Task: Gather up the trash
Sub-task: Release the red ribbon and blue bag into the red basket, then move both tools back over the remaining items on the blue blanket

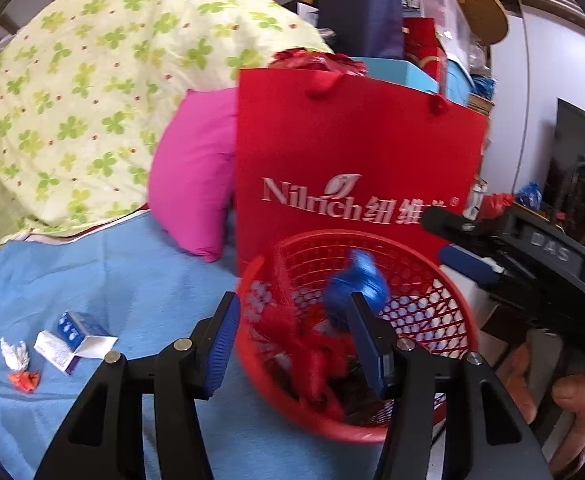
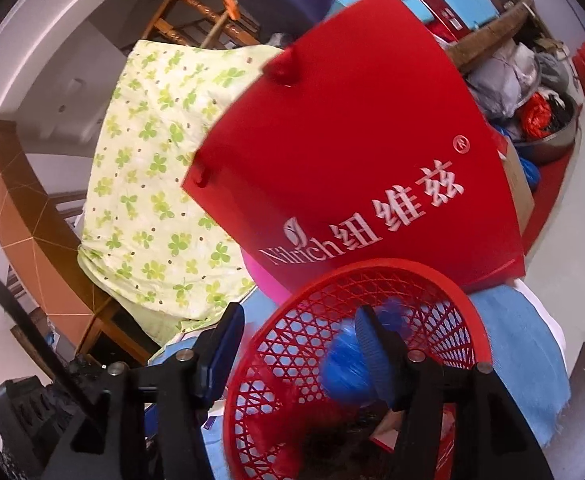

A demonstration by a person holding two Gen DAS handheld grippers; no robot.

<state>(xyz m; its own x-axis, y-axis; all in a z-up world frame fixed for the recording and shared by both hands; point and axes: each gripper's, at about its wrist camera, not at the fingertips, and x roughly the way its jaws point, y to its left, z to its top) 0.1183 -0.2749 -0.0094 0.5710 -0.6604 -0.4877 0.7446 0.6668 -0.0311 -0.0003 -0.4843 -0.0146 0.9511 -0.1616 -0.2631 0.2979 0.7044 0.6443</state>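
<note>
Trash basket (image 1: 458,320), blue sheet (image 1: 104,280), cluttered room

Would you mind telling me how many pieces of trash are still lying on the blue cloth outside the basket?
4, clustered left of the red basket: a white wrapper, an orange scrap, a white box, a blue box. More may be hidden.

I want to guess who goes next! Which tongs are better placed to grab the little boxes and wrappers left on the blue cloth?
Probably the left tongs. They stand open, and their camera sees the small boxes and crumpled wrappers lying to their left. The right tongs' view shows only the red basket.
</note>
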